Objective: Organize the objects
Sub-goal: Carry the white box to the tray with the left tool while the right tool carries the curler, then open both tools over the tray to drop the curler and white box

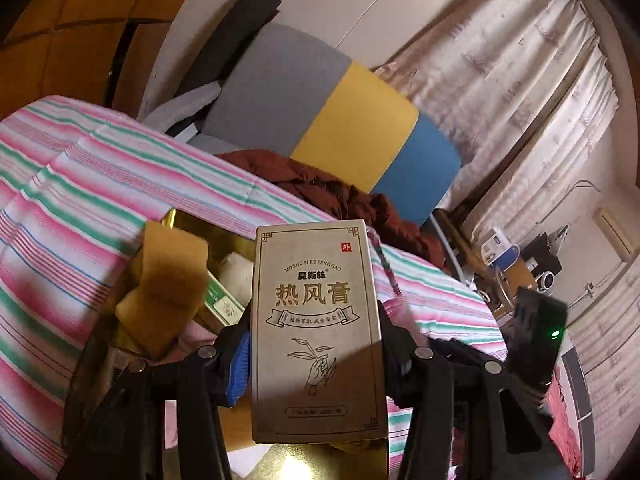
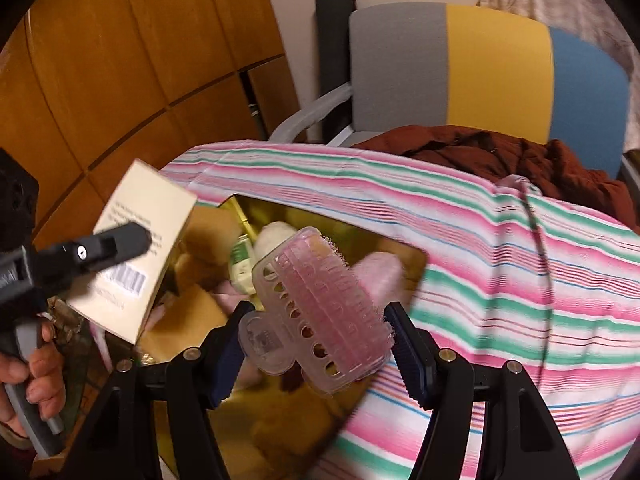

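Observation:
My left gripper (image 1: pixel 314 344) is shut on a tall beige ointment box (image 1: pixel 316 328) with Chinese print, held upright above a gold tin (image 1: pixel 188 226). The same box (image 2: pixel 140 248) and left gripper (image 2: pixel 116 244) show at the left of the right wrist view. My right gripper (image 2: pixel 320 328) is shut on a translucent pink hair clip with a roller (image 2: pixel 320 316), held over the gold tin (image 2: pixel 360 240). The tin holds yellow sponges (image 1: pixel 168 280), a green-white tube (image 2: pixel 242 264) and a white ball (image 2: pixel 276 236).
The tin sits on a pink, green and white striped cloth (image 2: pixel 500 272). Behind it is a grey, yellow and blue chair (image 2: pixel 480 68) with a brown jacket (image 2: pixel 500 152). Wooden panels (image 2: pixel 140 60) stand at the left. Curtains (image 1: pixel 520 80) hang at the right.

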